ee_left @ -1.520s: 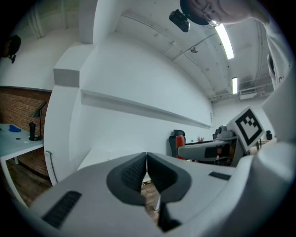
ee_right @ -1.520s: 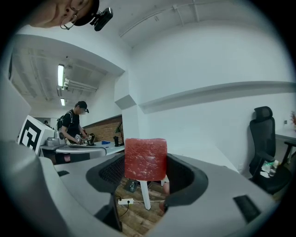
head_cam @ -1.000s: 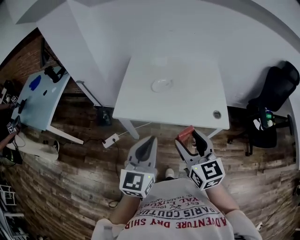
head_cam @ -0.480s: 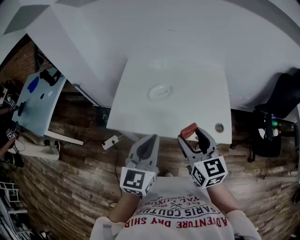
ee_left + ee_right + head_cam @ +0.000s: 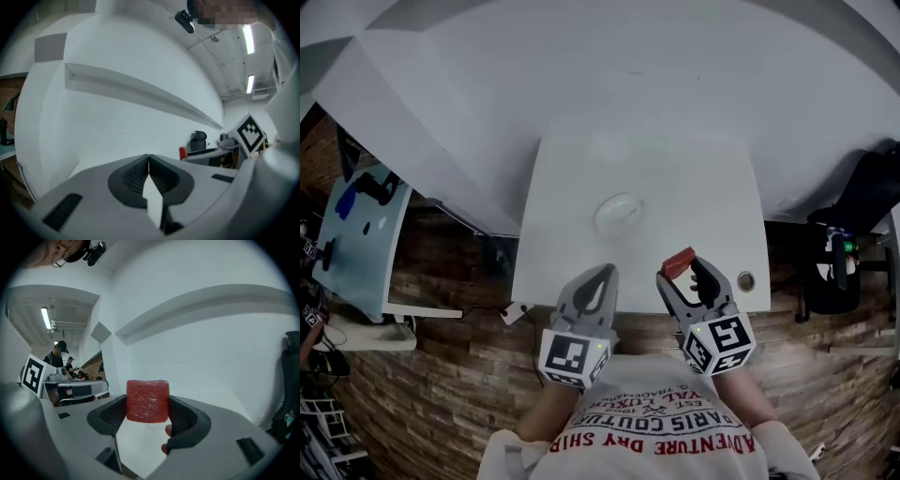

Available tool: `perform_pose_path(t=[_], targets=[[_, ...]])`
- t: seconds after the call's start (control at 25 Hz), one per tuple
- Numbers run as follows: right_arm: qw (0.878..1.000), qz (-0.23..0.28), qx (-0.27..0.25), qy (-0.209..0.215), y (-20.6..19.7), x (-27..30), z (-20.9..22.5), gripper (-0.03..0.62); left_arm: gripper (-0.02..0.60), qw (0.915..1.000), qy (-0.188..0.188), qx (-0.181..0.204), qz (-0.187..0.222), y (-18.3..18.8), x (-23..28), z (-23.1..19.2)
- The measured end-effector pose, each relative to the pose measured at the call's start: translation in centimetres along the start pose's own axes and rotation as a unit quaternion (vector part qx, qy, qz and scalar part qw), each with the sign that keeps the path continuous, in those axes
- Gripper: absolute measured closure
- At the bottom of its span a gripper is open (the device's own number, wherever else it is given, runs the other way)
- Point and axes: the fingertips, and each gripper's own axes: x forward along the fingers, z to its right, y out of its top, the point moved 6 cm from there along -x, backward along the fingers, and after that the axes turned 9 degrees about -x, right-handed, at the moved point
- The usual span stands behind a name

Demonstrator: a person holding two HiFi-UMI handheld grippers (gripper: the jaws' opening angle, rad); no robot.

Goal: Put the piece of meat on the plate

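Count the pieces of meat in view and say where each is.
1. The piece of meat sits clamped in the right gripper, over the near edge of the table, short of the plate. None shows elsewhere.

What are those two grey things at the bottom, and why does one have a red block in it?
Those are two hand-held grabbers. A person holds one in each hand. The big picture comes from a camera on the person's head, looking down. The other two come from small cameras riding on each grabber, looking along its fingers. The right gripper has its fingers shut on the piece of meat, which is your red block. The left gripper has its fingers together with nothing between them. In front of them stands a white table with an empty plate near its middle. The meat is not on the plate yet.
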Motion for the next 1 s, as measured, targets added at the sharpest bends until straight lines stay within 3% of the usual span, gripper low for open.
perform_pose_path(t=[0.52, 0.84, 1.0], targets=[[0.996, -0.043, 0.036, -0.064, 2.7, 14.5, 0.3, 0.309, 0.574, 0.9978, -0.052, -0.005, -0.039, 3.0, 8.5, -14.5], [0.992, -0.099, 0.058, -0.054, 0.8, 18.7, 1.5, 0.309, 0.574, 0.9959, -0.054, -0.033, -0.064, 1.6, 11.4, -17.0], [0.989, -0.133, 0.042, -0.047, -0.7, 20.8, 2.4, 0.309, 0.574, 0.9947, -0.032, -0.047, -0.086, 0.0, 12.4, -17.9]])
